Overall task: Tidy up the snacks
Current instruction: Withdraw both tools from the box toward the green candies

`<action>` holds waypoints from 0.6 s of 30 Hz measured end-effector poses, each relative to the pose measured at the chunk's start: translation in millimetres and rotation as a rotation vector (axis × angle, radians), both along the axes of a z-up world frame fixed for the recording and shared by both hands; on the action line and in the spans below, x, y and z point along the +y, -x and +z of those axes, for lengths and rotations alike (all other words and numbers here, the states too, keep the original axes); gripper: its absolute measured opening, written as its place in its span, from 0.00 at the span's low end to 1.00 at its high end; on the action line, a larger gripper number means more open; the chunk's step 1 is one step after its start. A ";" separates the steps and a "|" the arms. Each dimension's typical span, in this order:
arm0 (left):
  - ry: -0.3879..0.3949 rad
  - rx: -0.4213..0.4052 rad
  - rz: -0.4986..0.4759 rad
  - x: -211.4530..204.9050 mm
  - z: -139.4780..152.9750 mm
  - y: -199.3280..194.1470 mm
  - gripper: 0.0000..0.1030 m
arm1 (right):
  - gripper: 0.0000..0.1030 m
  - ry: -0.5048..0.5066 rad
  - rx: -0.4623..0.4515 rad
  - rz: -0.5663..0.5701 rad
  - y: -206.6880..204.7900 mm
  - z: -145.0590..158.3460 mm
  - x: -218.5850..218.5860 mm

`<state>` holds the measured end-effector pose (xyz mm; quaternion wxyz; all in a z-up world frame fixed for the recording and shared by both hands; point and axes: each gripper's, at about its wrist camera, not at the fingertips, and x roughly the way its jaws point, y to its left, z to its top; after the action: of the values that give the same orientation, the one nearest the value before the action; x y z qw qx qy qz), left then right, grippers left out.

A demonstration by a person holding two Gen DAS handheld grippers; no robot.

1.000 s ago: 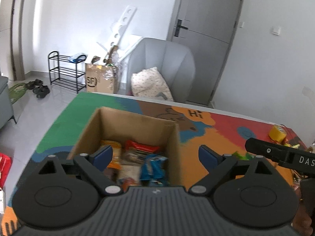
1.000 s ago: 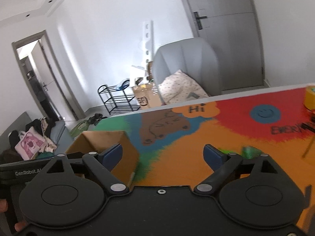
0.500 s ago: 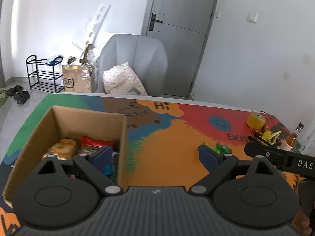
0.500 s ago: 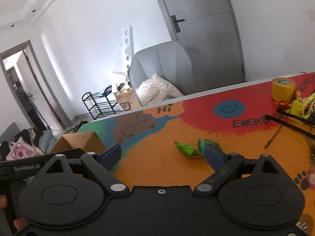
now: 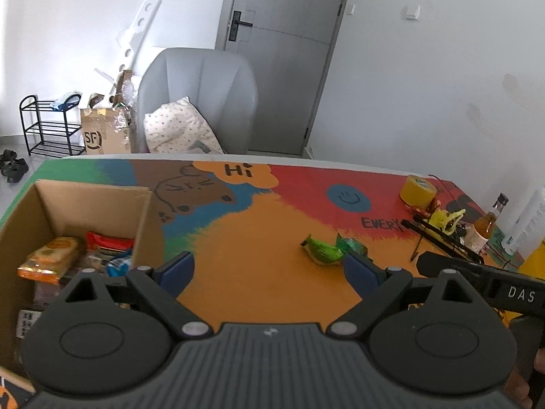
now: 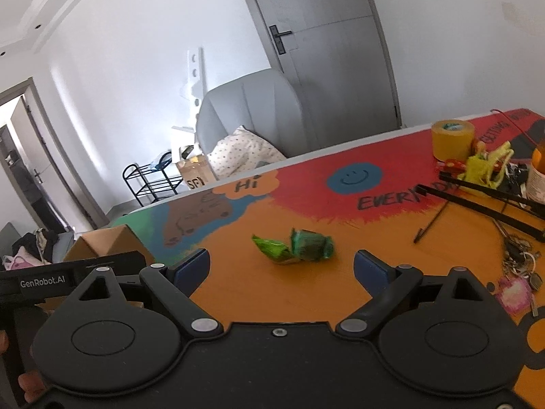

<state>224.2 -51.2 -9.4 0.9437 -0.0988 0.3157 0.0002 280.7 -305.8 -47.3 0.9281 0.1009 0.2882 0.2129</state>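
Two green snack packets [image 5: 323, 251] lie together on the orange part of the table; they also show in the right wrist view [image 6: 293, 246]. A cardboard box [image 5: 44, 204] at the left holds several snack packs [image 5: 51, 257]. My left gripper [image 5: 269, 271] is open and empty, to the right of the box and short of the packets. My right gripper [image 6: 282, 267] is open and empty, just in front of the green packets. The box corner [image 6: 112, 240] shows at the left of the right wrist view.
A yellow tape roll [image 6: 452, 140], a yellow-green clip [image 6: 483, 165], black rods [image 6: 483, 197], a pen [image 6: 431, 226], keys [image 6: 517, 262] and a bottle [image 5: 485, 225] crowd the table's right side. A grey armchair [image 5: 201, 102] stands behind the table.
Both grippers have swung right, away from the box. The green packets have come into view and now lie just ahead of the right gripper. Both stay open.
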 end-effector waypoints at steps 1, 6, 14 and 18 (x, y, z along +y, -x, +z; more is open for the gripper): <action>0.001 0.005 -0.003 -1.7 -2.0 -2.0 0.91 | 0.90 -0.001 0.004 -0.003 -1.1 -1.8 -1.2; 0.004 0.031 -0.012 -8.1 -11.3 -12.6 0.91 | 0.90 -0.009 0.029 -0.013 -9.1 -12.8 -7.0; 0.007 0.060 -0.014 -13.5 -25.8 -32.2 0.91 | 0.87 -0.012 0.072 -0.022 -26.8 -31.0 -9.1; 0.015 0.071 -0.011 -15.3 -35.1 -43.2 0.91 | 0.84 -0.021 0.099 -0.021 -39.2 -41.0 -8.6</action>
<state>267.4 -66.4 -44.5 0.9311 -0.1042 0.3496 -0.0041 319.8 -314.3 -88.3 0.9138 0.1239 0.3304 0.2009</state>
